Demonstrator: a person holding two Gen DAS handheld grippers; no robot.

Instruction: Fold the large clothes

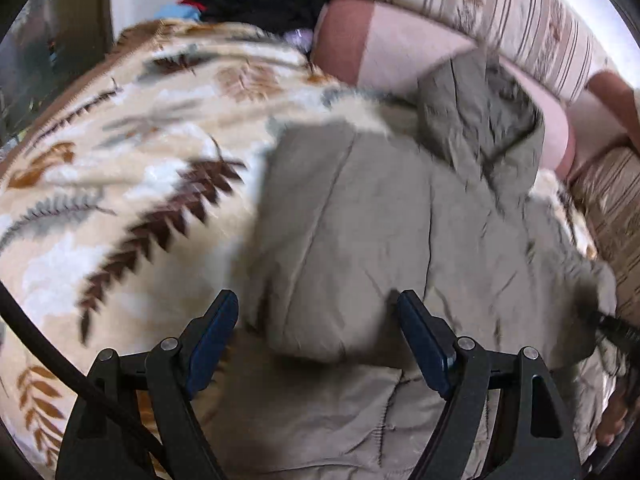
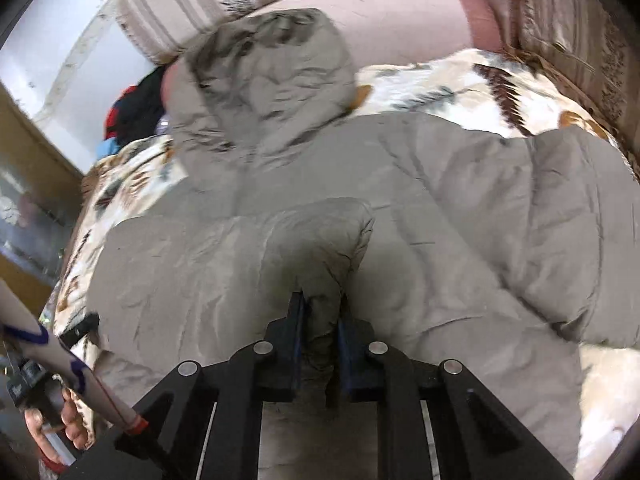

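Note:
A large grey-beige padded jacket (image 2: pixel 440 208) with a hood (image 2: pixel 272 76) lies spread on a leaf-patterned blanket (image 2: pixel 460 84). My right gripper (image 2: pixel 322 308) is shut on a bunched sleeve end of the jacket (image 2: pixel 320 240), held over the jacket's body. In the left wrist view the jacket (image 1: pixel 380 220) lies with its hood (image 1: pixel 480 120) toward the far right. My left gripper (image 1: pixel 318 308) is open just above the jacket's folded part, holding nothing.
The blanket (image 1: pixel 120 160) covers a bed beside a striped sofa back (image 1: pixel 500 8) and a pink cushion (image 1: pixel 400 52). A pile of dark, red and blue clothes (image 1: pixel 260 0) lies at the far end. The person's hand (image 2: pixel 52 420) shows at the lower left.

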